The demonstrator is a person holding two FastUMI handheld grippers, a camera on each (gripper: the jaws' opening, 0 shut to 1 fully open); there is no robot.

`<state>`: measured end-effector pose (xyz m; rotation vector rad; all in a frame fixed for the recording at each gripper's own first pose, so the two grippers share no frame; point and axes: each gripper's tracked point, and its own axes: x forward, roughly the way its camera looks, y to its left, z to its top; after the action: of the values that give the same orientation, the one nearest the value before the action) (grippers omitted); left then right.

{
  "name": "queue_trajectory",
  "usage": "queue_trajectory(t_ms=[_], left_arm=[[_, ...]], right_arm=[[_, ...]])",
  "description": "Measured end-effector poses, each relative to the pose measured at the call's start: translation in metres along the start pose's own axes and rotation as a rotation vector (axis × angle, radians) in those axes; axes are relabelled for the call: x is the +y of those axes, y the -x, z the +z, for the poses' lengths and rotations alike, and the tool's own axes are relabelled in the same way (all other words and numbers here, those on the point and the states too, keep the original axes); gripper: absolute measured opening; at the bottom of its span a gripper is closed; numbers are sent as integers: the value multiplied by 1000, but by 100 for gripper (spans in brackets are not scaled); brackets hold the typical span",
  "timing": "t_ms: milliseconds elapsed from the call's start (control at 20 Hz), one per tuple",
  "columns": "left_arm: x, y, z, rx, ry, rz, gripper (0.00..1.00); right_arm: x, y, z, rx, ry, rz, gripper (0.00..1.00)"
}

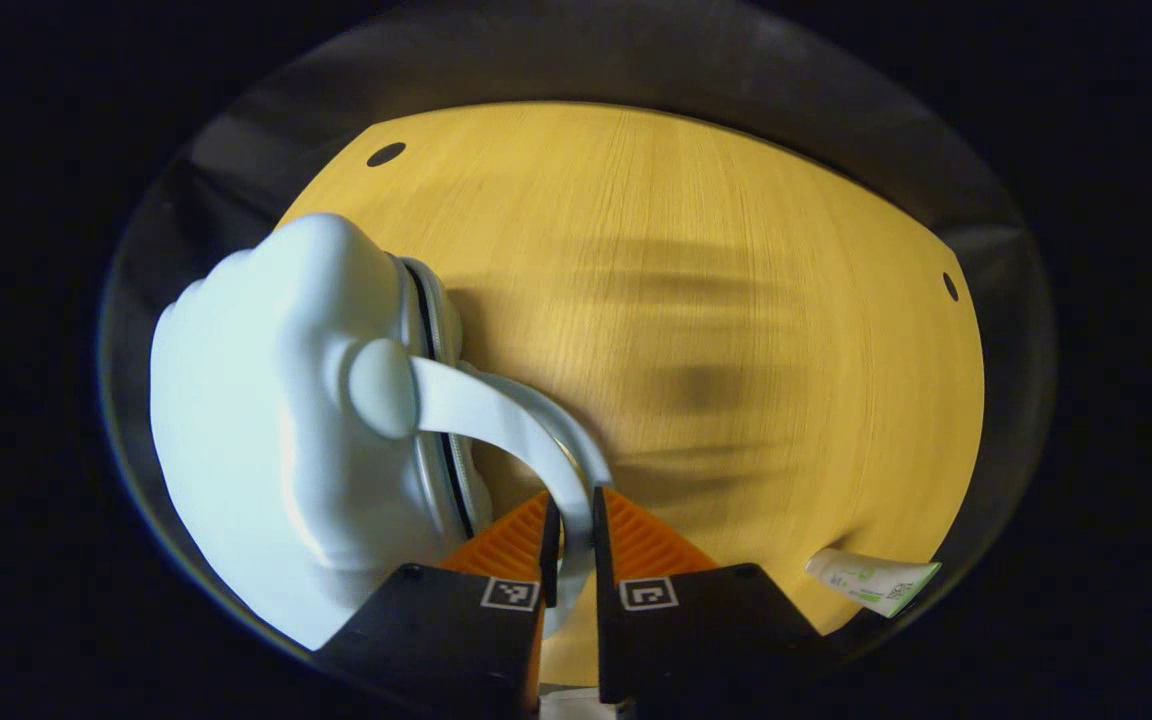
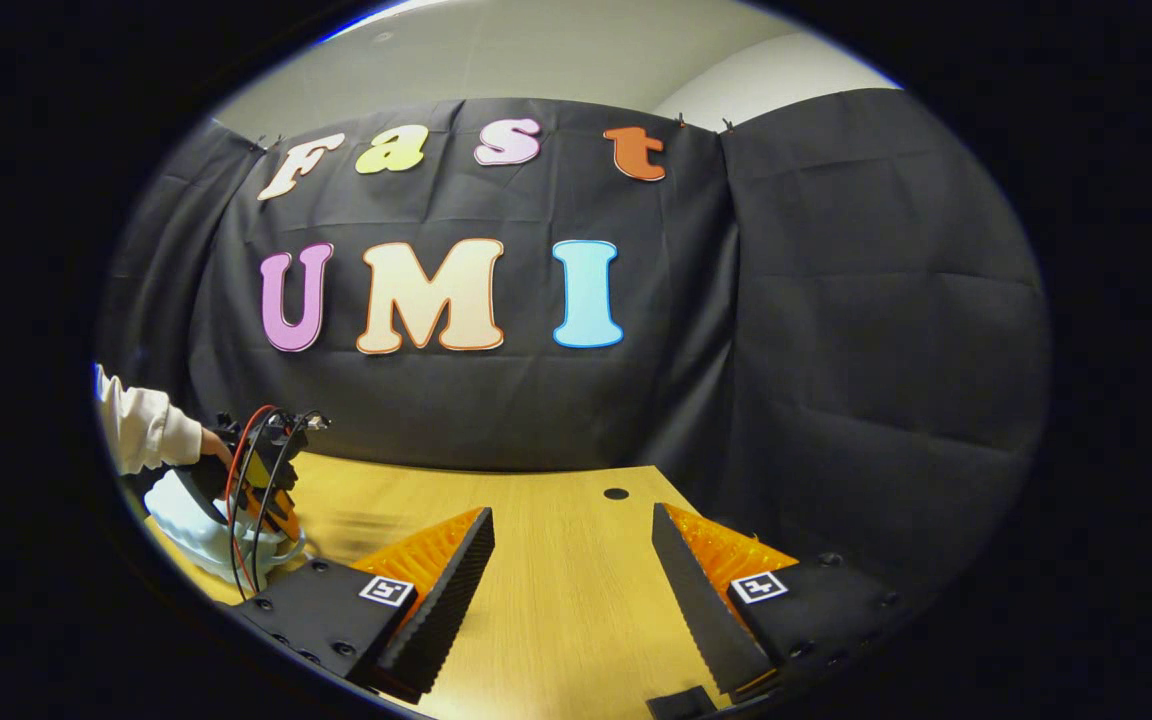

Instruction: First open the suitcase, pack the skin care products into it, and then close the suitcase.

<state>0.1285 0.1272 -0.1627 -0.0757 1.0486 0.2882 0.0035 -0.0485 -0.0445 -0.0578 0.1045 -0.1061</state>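
Note:
In the left gripper view a small pale-blue hard-shell suitcase stands on its edge on the wooden table, its zip seam closed. My left gripper is shut on the suitcase's curved white handle. A white skin care tube with green print lies on the table at the lower right. In the right gripper view my right gripper hangs open over bare table with nothing between its fingers. Far to its left, the suitcase shows with the other gripper on it, held by a hand in a white sleeve.
Black cloth walls close the booth behind and to the right of the table. The tabletop has small dark holes near its corners. The table edge runs close to the tube.

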Motion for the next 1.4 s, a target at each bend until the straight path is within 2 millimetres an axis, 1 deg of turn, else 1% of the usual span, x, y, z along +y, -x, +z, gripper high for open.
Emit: queue_trajectory(t_ms=[100, 150, 250, 300, 650, 750, 850, 950, 1000, 1400], left_arm=[[3, -4, 0, 16, -5, 17, 10], [2, -4, -1, 14, -2, 19, 9], [0, -3, 2, -9, 26, 10, 4], [0, -3, 1, -11, 23, 3, 0], [-8, 12, 6, -38, -4, -35, 0], [-12, 19, 8, -42, -11, -64, 0], [-11, 30, 12, -62, -9, -102, 0], [-10, 40, 16, -98, -15, -121, 0], [-11, 42, 17, -111, -14, -135, 0], [-6, 73, 28, -207, 38, -244, 0]], right_arm=[[-1, 0, -2, 9, 5, -4, 99], [-2, 0, -3, 11, 6, -6, 99], [-2, 1, -6, 15, 5, -6, 99], [-1, 0, -6, 17, 7, -4, 99], [11, -5, -5, 13, 16, 27, 99], [16, -7, -6, 16, 14, 39, 99], [22, -9, -7, 20, 11, 55, 99], [29, -12, -12, 31, 15, 75, 99], [34, -13, -12, 33, 17, 86, 99], [71, -17, -10, 28, 24, 164, 99]])
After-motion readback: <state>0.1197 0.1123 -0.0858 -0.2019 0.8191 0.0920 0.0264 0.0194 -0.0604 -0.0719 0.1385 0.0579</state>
